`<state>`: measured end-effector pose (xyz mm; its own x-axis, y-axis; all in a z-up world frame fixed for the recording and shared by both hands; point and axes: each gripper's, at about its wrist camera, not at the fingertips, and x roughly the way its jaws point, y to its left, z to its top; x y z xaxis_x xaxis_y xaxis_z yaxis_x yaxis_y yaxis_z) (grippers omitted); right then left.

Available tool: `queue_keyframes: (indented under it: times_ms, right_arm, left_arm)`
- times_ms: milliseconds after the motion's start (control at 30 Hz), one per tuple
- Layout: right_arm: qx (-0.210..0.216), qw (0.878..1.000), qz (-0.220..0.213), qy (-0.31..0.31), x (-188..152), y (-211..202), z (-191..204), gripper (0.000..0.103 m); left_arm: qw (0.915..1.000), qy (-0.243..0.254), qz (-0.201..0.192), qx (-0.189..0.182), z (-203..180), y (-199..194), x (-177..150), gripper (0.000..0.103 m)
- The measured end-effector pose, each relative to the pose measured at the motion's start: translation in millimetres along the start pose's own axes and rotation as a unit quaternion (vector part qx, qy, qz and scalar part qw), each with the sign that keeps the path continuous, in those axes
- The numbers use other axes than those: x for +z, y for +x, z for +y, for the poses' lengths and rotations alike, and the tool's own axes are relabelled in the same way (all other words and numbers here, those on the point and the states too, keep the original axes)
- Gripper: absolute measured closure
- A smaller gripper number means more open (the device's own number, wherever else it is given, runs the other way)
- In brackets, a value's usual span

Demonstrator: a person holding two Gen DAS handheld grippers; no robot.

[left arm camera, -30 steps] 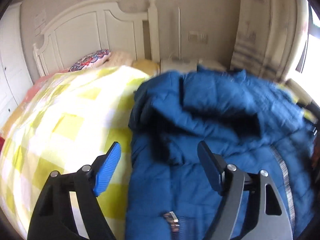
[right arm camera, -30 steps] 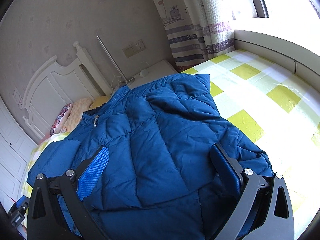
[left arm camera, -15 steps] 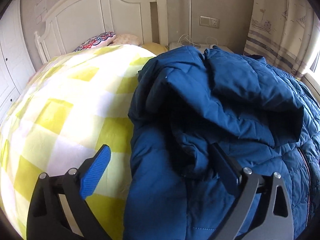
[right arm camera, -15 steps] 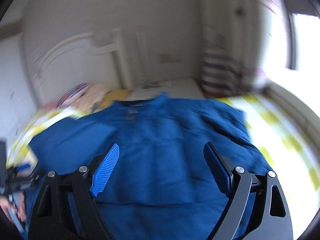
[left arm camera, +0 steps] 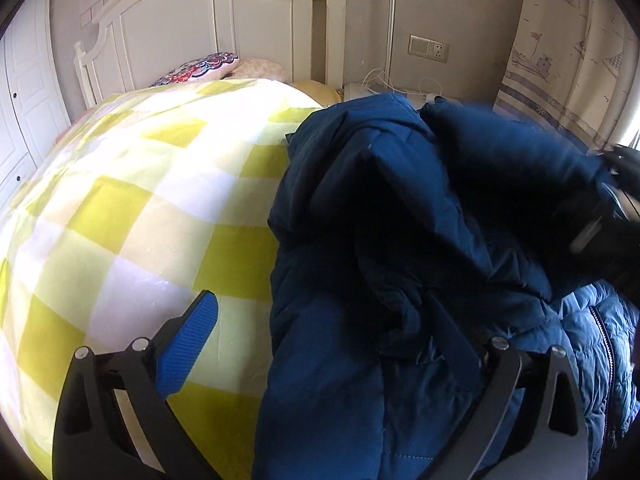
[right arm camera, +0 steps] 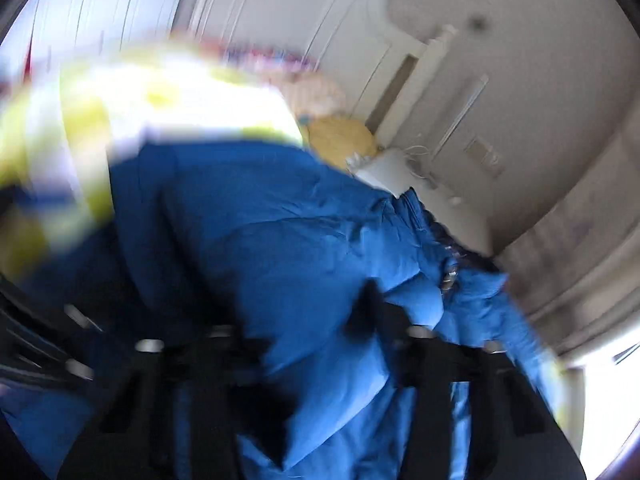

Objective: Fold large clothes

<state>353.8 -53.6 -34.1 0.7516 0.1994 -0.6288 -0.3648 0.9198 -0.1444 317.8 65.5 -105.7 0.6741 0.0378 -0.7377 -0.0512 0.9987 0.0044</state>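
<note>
Two grippers worked over one blue padded jacket (left arm camera: 400, 280) that lay on a bed covered by a yellow-and-white checked quilt (left arm camera: 140, 208). The jacket occupied the right part of the bed in the left wrist view, bunched into thick folds, with a zip running down its far right edge.

The left gripper (left arm camera: 324, 336) had just been opening, and its fingers stood spread wide. One blue pad (left arm camera: 188, 344) hung over the bare quilt just beside the jacket's edge; the other finger was over the jacket fabric. Neither pad pressed on the fabric.

The right gripper (right arm camera: 316, 344) had just been closing. Its view was badly blurred, but a thick fold of the jacket (right arm camera: 280, 248) bulged up between its fingers, which appeared to pinch it.

Behind the bed stood a white headboard (left arm camera: 208, 28), with a patterned pillow (left arm camera: 196, 70) at its foot.
</note>
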Motion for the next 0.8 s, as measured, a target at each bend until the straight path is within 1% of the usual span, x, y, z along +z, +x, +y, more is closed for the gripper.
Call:
queue_keyframes:
  times_ms: [33,67,100,133,167,200,233,267,300,333,367,400,433,467,500,600,667,700,733,800]
  right_arm:
    - [0.032,0.998,-0.024,0.053,-0.7,-14.3,-15.2,0.073]
    - [0.069,0.987,-0.062,0.13,-9.5,-38.2,-43.4,0.073]
    - [0.084,0.977,-0.084,0.177,-17.1,-50.3,-60.6,0.073]
    - [0.1,0.961,-0.105,0.234,-29.3,-63.8,-83.6,0.073]
    - [0.121,0.935,-0.121,0.312,-51.7,-76.4,-116.0,0.073]
    - [0.133,0.917,-0.125,0.354,-66.8,-80.4,-133.9,0.073]
    - [0.145,0.896,-0.12,0.402,-89.4,-80.3,-156.1,0.073]
    - [0.144,0.891,-0.108,0.417,-101.5,-77.5,-166.8,0.073]
    - [0.123,0.891,-0.089,0.429,-117.0,-73.3,-176.5,0.072]
    - [0.108,0.888,-0.066,0.443,-132.4,-66.6,-183.6,0.069]
    - [0.11,0.879,-0.044,0.462,-144.4,-57.6,-189.2,0.066]
    - [0.126,0.865,-0.026,0.484,-157.3,-48.1,-192.5,0.065]
    - [0.141,0.85,-0.016,0.506,-169.1,-40.5,-195.0,0.062]
    - [0.151,0.841,-0.028,0.518,-177.0,-38.7,-195.7,0.062]
    - [0.151,0.841,-0.034,0.518,-178.2,-41.0,-194.9,0.062]
    - [0.137,0.849,-0.05,0.508,-173.1,-50.2,-193.0,0.053]
    - [0.123,0.848,-0.065,0.511,-176.1,-54.3,-195.2,0.053]
    - [0.118,0.849,-0.076,0.51,-177.4,-56.0,-196.8,0.058]
    - [0.111,0.851,-0.086,0.506,-178.3,-58.5,-197.7,0.074]
    - [0.099,0.865,-0.121,0.477,-172.3,-76.7,-197.2,0.078]
  left_arm:
    - [1.0,-0.001,0.001,-0.001,0.3,0.0,-0.2,0.002]
    - [1.0,-0.001,0.002,-0.002,0.7,0.1,-0.1,0.002]
    - [1.0,-0.003,0.003,-0.004,1.3,0.5,-0.2,0.002]
    - [1.0,-0.005,0.005,-0.007,2.4,1.0,-0.1,0.002]
    - [0.9999,-0.007,0.006,-0.01,3.5,1.6,-0.1,0.002]
    - [0.9999,-0.009,0.007,-0.013,4.5,2.1,0.0,0.002]
    - [0.9998,-0.01,0.009,-0.015,5.2,2.5,0.1,0.002]
    - [0.9998,-0.011,0.01,-0.016,5.7,3.0,0.1,0.002]
    - [0.9997,-0.012,0.011,-0.017,6.5,3.7,0.3,0.002]
    - [0.9997,-0.012,0.012,-0.017,6.8,4.3,0.3,0.002]
    - [0.9997,-0.013,0.013,-0.018,7.2,4.9,0.1,0.002]
    - [0.9997,-0.013,0.013,-0.018,7.1,4.8,0.0,0.002]
    - [0.9996,-0.014,0.013,-0.019,7.2,4.8,-0.1,0.002]
    - [0.9996,-0.014,0.014,-0.019,7.3,4.8,-0.1,0.002]
    - [0.9996,-0.014,0.014,-0.019,8.1,5.1,0.5,0.002]
    - [0.9997,-0.013,0.013,-0.018,7.0,4.5,-0.1,0.002]
    - [0.9996,-0.013,0.014,-0.018,7.6,4.7,-0.2,0.002]
    - [0.9996,-0.014,0.014,-0.019,7.6,4.7,-0.2,0.002]
    - [0.9996,-0.015,0.015,-0.02,7.9,4.8,-0.2,0.002]
    - [0.9995,-0.016,0.015,-0.022,8.5,5.1,-0.8,0.002]
